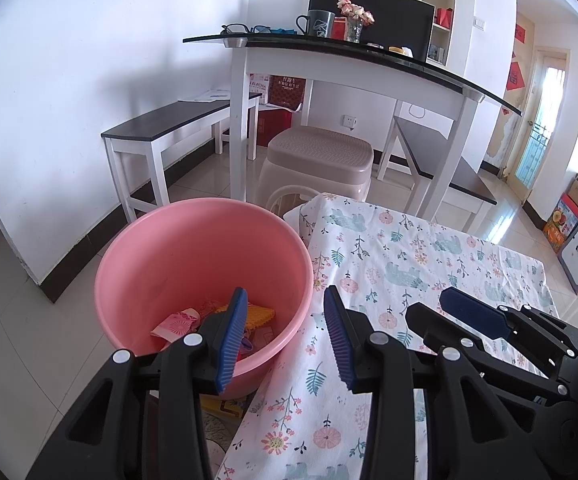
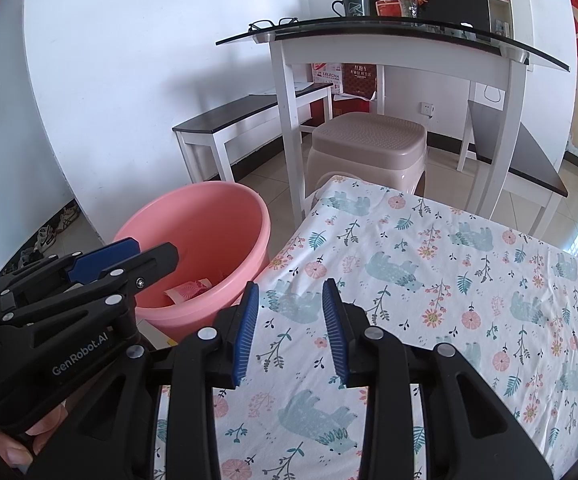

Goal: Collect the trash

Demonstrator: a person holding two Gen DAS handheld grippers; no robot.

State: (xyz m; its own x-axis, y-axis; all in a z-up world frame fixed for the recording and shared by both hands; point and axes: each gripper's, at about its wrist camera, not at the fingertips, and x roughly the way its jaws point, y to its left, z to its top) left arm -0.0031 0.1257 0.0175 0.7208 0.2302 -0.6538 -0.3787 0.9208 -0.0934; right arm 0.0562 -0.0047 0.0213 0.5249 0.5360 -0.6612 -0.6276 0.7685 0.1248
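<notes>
1. The left gripper hangs at the seam between the pink bucket and the cloth-covered table; its blue pads stand spread with nothing between them.
2. The right gripper hovers over the floral cloth, its pads apart and gripping nothing.
3. The trash, pink and yellow wrappers, lies at the bottom of the bucket, which stands on the tiled floor just beside the table's left edge.
4. The cloth near both grippers shows only its printed bears and flowers.
5. Behind stand a beige plastic stool, a glass-topped white table with a mug, glasses and flowers, and dark-topped benches.
6. A person's fingers show beneath the left gripper in the right wrist view.
</notes>
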